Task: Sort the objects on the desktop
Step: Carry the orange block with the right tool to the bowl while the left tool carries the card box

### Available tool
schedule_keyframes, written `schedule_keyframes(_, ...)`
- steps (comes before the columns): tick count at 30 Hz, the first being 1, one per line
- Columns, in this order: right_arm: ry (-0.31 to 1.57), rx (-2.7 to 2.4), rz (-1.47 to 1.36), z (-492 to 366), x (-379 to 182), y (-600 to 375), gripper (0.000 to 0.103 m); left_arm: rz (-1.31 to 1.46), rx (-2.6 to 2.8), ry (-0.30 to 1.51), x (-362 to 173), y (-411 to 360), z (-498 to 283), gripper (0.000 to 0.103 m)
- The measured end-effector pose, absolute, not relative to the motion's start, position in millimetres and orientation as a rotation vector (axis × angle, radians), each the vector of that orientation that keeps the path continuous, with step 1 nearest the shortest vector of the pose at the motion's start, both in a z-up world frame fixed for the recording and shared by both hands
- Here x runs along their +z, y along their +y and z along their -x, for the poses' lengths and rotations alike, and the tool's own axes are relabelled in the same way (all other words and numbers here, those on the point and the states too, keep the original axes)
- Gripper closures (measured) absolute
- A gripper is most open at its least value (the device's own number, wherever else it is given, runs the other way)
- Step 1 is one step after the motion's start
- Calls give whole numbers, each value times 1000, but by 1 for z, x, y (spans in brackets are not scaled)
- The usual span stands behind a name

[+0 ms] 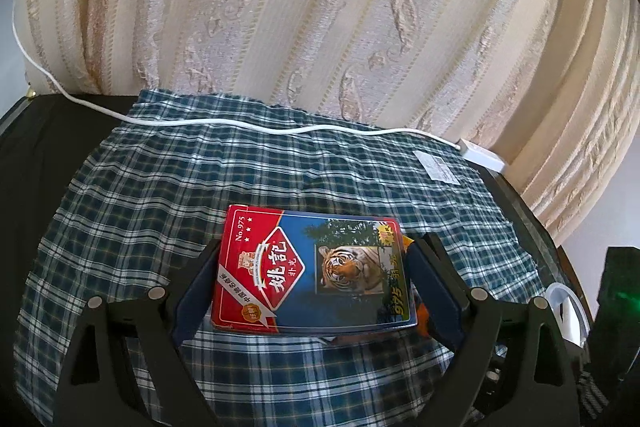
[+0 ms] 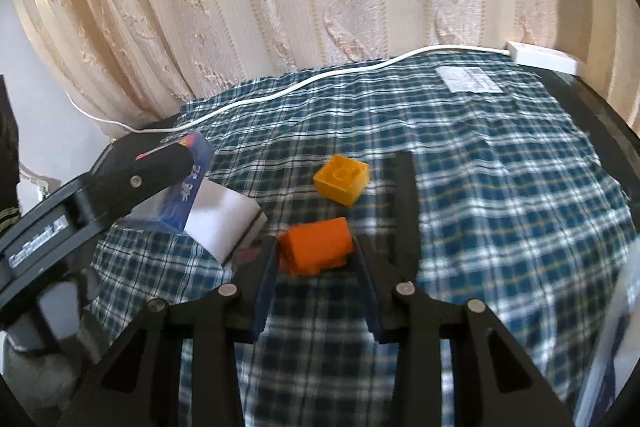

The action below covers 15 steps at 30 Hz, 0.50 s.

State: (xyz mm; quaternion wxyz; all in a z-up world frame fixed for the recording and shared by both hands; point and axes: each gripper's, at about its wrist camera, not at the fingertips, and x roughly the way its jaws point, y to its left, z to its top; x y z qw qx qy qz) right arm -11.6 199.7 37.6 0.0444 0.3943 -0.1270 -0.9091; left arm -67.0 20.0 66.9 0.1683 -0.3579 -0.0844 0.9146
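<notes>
Left hand-held gripper (image 1: 312, 267) clamps card box (image 1: 312, 271) marked "No.975"; right hand-held gripper (image 2: 316, 247) pinches orange block (image 2: 316, 245).

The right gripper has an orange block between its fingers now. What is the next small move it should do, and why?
Probably carry the orange block a little further up and away from the yellow block, toward wherever blocks are collected. The right gripper appears closed on it, and the block looks raised off the checked cloth. The left gripper holds the card box clear of that path.
</notes>
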Motion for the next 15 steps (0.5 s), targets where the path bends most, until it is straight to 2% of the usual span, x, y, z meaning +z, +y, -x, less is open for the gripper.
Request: schedule_keyframes(15,-456,-2855,-1147,-58,61,238,62,982,2543,-140,69,55,49,10)
